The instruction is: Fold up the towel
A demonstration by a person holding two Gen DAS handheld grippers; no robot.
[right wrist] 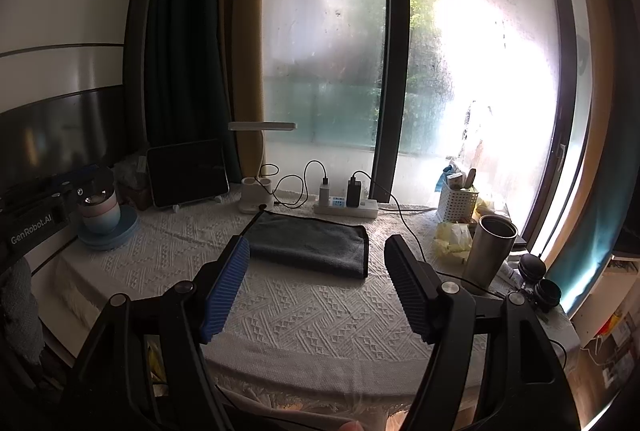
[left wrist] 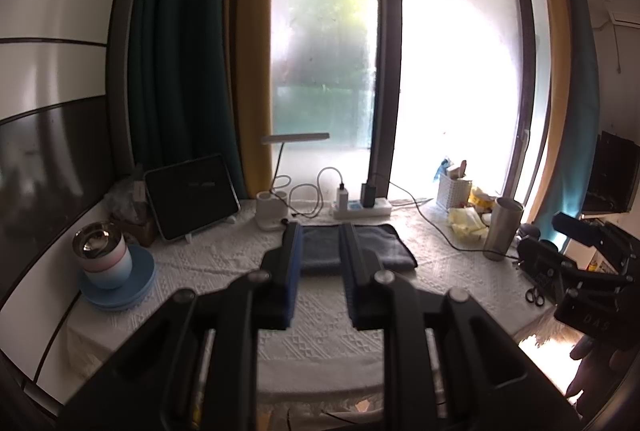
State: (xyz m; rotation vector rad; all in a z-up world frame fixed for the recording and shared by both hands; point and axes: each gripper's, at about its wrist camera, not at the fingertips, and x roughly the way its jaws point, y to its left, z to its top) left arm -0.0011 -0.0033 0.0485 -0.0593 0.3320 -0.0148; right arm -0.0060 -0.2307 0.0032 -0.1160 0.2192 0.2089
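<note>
Lying flat on the white textured surface (right wrist: 304, 315), the dark grey towel (right wrist: 308, 245) is already folded into a rectangle near the window side, just in front of the power strip (right wrist: 346, 208). A white basket (right wrist: 456, 201) at the right rear holds packets and small items too blurred to name; beside it stands a steel tumbler (right wrist: 489, 251), its inside dark and not readable, with crumpled yellow wrappers (right wrist: 450, 241) between the two. At the left, a pastel cup (left wrist: 105, 259) topped by a shiny metal lid sits on a blue plate (left wrist: 120, 289). A tablet (left wrist: 192, 197) leans on a stand behind it, next to a white lamp (right wrist: 260, 167) with its cable looping to the strip. Scissors (left wrist: 534, 297) lie near the right edge. The left gripper (left wrist: 320, 271) hovers short of the towel, fingers (left wrist: 290, 271) parted only a little and holding nothing. The right gripper (right wrist: 316, 287) is also back from the towel, fingers (right wrist: 226, 287) spread wide and empty.
</note>
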